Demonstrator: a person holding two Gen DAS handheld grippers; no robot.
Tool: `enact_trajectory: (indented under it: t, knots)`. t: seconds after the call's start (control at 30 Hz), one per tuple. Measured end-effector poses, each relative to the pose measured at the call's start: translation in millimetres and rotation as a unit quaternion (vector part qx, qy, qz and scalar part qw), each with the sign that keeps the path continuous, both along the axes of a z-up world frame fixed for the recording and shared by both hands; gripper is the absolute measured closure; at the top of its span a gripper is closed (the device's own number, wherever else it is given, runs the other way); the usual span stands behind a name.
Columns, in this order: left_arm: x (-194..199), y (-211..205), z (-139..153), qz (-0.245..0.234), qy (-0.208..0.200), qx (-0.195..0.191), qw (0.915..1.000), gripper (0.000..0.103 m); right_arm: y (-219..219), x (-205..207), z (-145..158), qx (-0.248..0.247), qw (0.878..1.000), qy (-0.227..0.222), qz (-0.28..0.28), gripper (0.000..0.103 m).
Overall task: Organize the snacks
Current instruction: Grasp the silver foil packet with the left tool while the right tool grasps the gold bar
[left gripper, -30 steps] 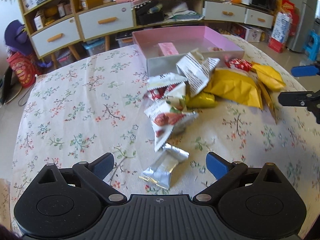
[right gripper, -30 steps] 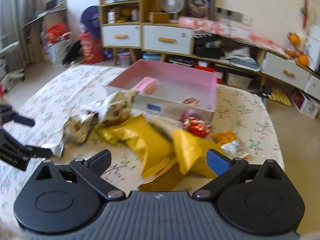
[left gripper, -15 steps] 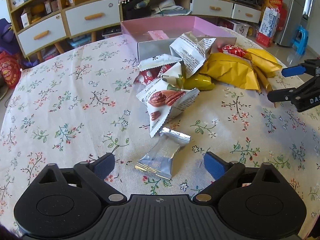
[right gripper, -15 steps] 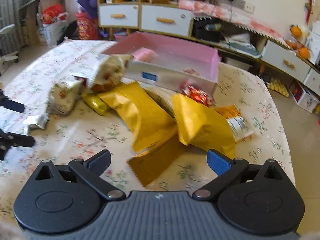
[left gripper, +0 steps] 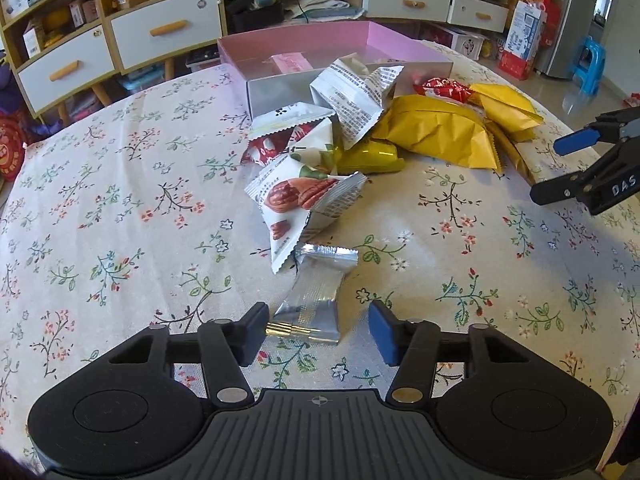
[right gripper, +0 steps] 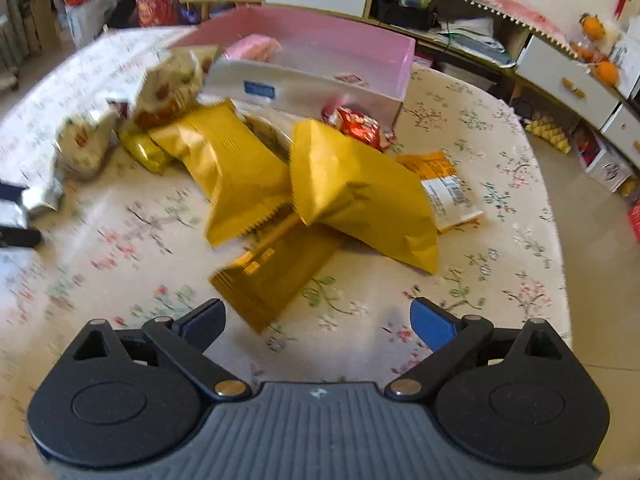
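— While the left gripper (left gripper: 318, 330) sits low over the floral tablecloth (left gripper: 120, 220), its jaws are closing, and the near end of a silver packet (left gripper: 318, 294) lies right between the blue pads. The left pad looks to be at the wrapper's crimped gold edge; the right pad is just clear of it.

— So no grip on it?

— No squeeze that I can see. The packet lies flat on the cloth, its far end touching a white pecan bag (left gripper: 298, 204).

— And the right gripper (right gripper: 318, 322)?

— Spread wide, nothing between the pads. Just ahead of it lies a dark gold flat packet (right gripper: 276, 272), with two bigger yellow bags (right gripper: 360, 196) stacked over its far end.

— Where does the rest of the pile sit?

— Bunched against the near wall of the pink box (left gripper: 348, 36): a white printed wrapper (left gripper: 356, 96), a small red packet (left gripper: 442, 88), a greenish-gold one (left gripper: 370, 156). Inside the box there's a pink packet (left gripper: 292, 62) lying on the floor of it.

— Anything off to the side?

— An orange-and-white packet (right gripper: 444, 188) lies beside the yellow bags, on the right-hand camera's right. That view is blurred towards its left edge.
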State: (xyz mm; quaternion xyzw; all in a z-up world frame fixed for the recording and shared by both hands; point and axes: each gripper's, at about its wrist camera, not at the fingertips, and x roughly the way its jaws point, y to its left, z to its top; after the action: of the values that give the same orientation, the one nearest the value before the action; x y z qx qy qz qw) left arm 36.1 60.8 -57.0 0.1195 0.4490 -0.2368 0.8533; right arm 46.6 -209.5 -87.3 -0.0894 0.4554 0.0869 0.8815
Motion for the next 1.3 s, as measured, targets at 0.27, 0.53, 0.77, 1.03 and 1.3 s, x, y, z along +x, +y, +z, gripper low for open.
enact_trajectory:
  t: [0.27,0.53,0.77,1.03,1.3]
  knots:
    - [1.0,-2.5,1.3,0.004,0.001,0.001,1.0000,0.062,-1.6,5.8,11.9,0.056,0.998,-0.014,-0.024,0.013]
    - [1.2,-6.5,2.0,0.002,0.000,0.004,1.0000,0.067,-15.6,25.2,-4.0,0.061,0.996,0.001,-0.068,0.042]
    - [1.3,-8.3,2.3,0.004,0.002,0.006,1.0000,0.067,-4.4,19.6,-6.3,0.023,0.999,0.005,-0.024,0.065]
    - [-0.1,-9.4,3.9,0.010,0.011,0.006,0.9999,0.068,10.6,10.2,-3.0,0.002,1.000,0.014,0.014,0.077]
    - [-2.2,-10.0,10.1,0.009,0.016,-0.002,0.9998,0.069,20.3,-1.2,4.6,0.011,0.998,0.033,0.046,0.077]
